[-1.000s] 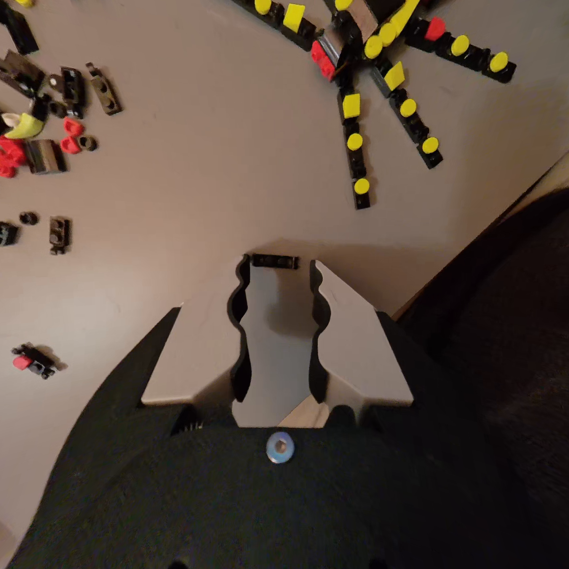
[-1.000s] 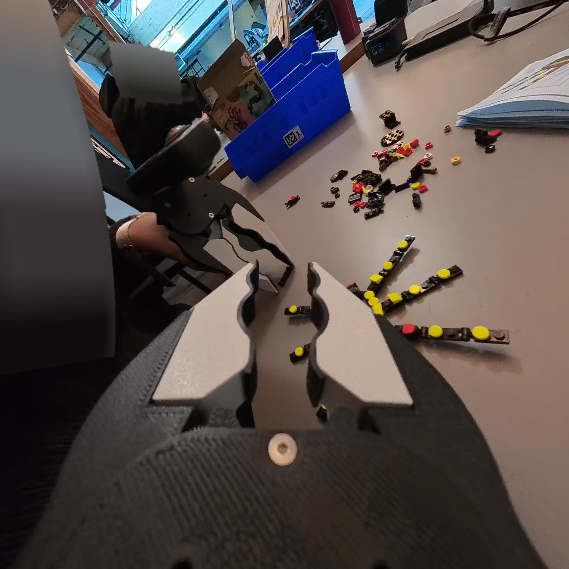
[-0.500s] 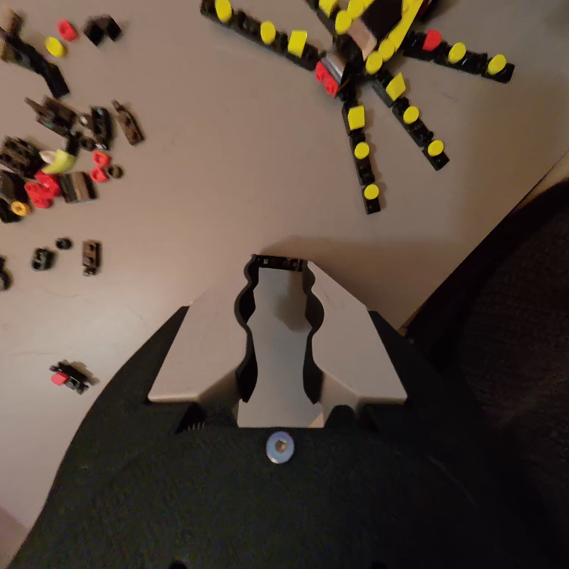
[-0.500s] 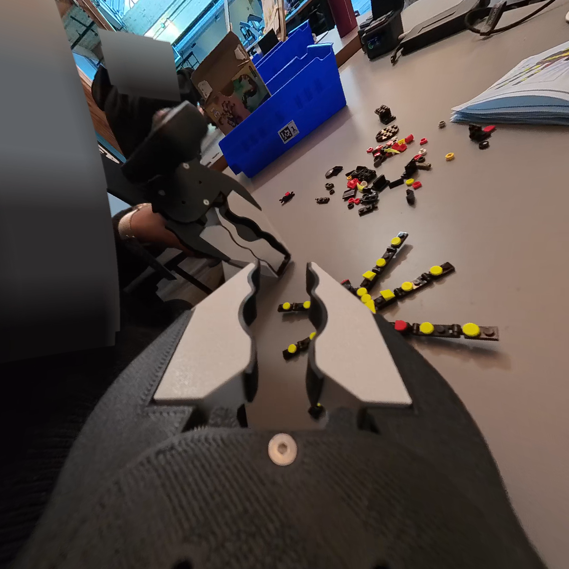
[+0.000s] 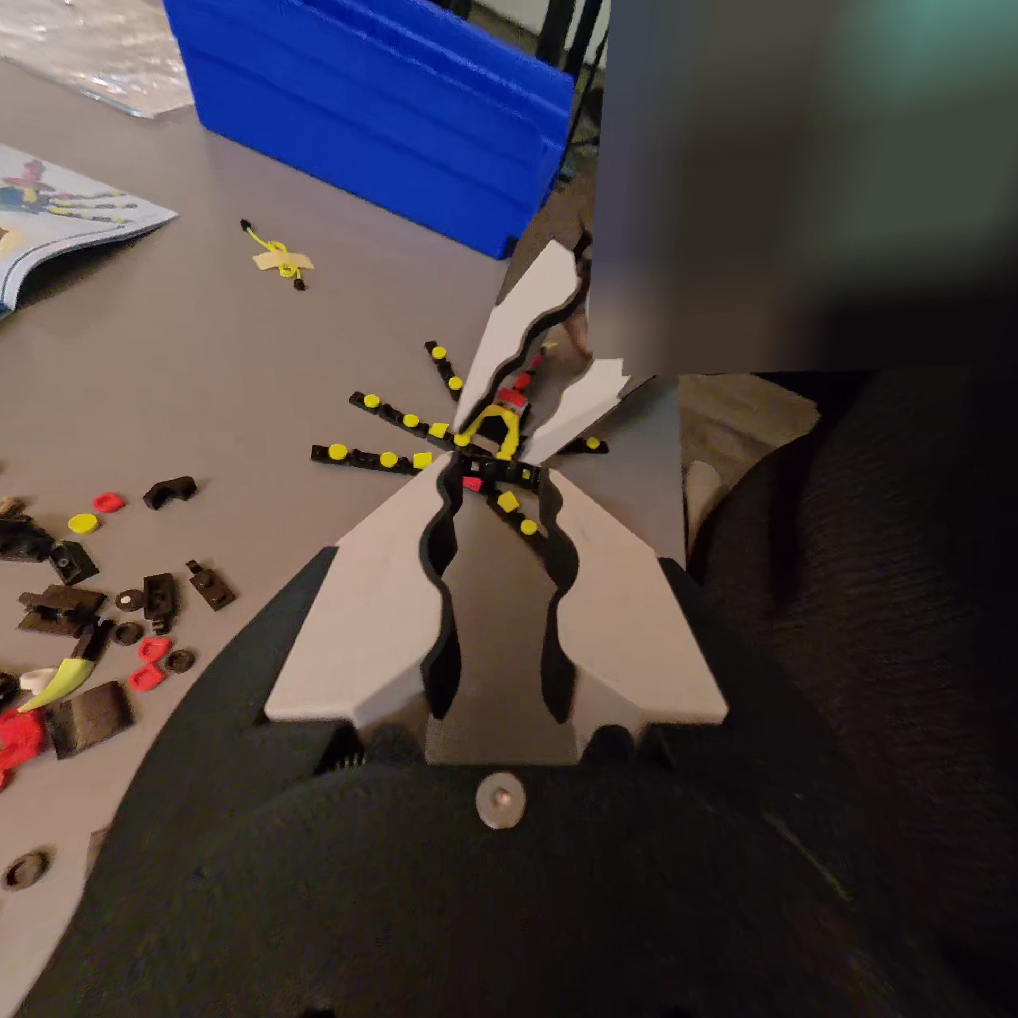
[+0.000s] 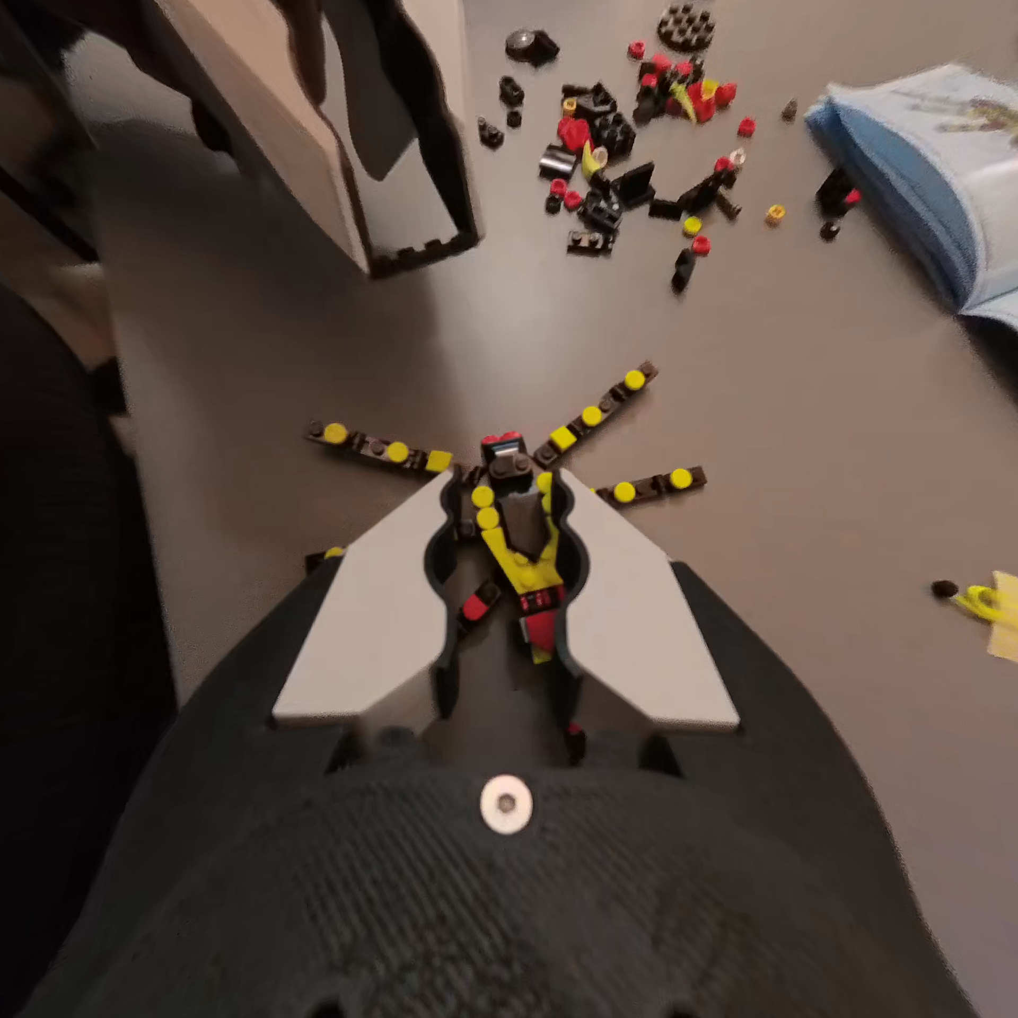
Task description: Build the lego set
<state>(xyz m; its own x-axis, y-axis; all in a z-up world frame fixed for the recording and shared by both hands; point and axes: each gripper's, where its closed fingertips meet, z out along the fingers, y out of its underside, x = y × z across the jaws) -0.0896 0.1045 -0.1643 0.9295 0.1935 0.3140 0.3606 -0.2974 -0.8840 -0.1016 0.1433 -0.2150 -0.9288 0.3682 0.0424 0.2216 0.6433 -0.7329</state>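
With the right gripper clamping the spider model, the left gripper's fingers pinched a black plate beside it; misalignment could snap legs off.

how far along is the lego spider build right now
Done: the black-and-yellow lego spider has a body and several studded legs attached. In hand: the left tongs pinch a thin black plate near it; the right tongs straddle the body. Left: the loose black and red bricks remain unused.
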